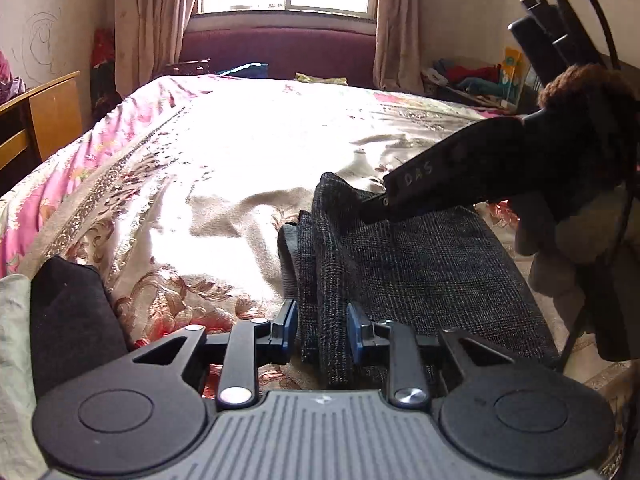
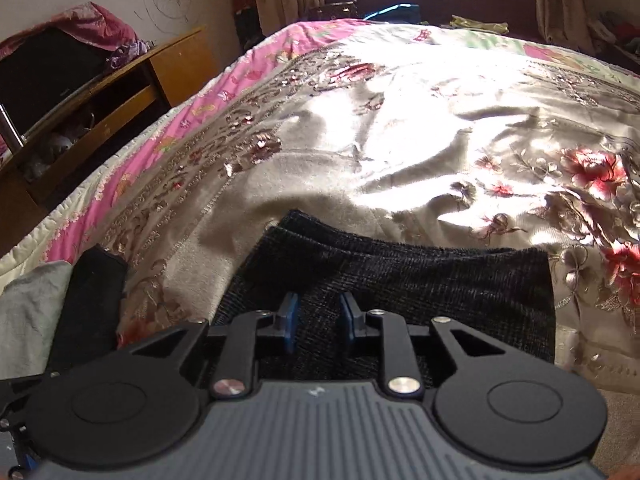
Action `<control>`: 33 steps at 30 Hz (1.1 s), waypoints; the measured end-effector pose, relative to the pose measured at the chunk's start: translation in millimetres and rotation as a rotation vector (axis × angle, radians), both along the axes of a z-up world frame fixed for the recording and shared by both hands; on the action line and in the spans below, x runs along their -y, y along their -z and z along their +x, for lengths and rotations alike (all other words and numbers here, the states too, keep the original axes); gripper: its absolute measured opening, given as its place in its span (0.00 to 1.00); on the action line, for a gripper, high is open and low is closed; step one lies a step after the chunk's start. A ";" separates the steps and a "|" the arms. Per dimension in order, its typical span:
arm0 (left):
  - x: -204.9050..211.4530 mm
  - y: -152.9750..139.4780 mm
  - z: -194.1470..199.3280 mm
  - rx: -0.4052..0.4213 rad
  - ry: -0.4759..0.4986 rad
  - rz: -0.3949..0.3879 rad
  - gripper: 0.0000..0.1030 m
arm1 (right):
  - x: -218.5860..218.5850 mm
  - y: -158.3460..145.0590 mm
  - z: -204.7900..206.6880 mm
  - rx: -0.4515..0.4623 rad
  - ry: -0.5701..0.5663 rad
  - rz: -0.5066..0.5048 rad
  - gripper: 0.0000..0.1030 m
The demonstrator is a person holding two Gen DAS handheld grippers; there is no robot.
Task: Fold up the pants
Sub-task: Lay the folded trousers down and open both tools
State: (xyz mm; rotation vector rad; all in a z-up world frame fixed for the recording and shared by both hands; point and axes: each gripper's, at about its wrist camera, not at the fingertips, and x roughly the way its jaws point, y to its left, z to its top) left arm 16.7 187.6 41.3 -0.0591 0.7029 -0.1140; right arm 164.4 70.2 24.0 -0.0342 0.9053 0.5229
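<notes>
Dark grey checked pants (image 1: 420, 264) lie folded on the flowered bedspread (image 1: 208, 168), near its front edge. My left gripper (image 1: 322, 330) is shut on a raised fold at the pants' left edge. My right gripper (image 2: 318, 322) is shut on a ridge of the same pants (image 2: 420, 276) at their near edge. The right gripper also shows in the left wrist view (image 1: 372, 210), coming in from the right and touching the pants' far left corner. The pants' far edge shows stacked layers.
A black cloth (image 1: 72, 320) and a pale cloth (image 1: 14, 360) lie at the bed's front left. A wooden desk (image 2: 120, 80) stands left of the bed. A maroon headboard (image 1: 280, 48) and a window are beyond. Clutter (image 1: 472, 76) sits at right.
</notes>
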 end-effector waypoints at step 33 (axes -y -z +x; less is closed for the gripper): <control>130.2 -5.7 -33.5 -0.081 -0.157 0.187 0.82 | 164.7 26.9 -144.3 0.041 0.167 0.202 0.27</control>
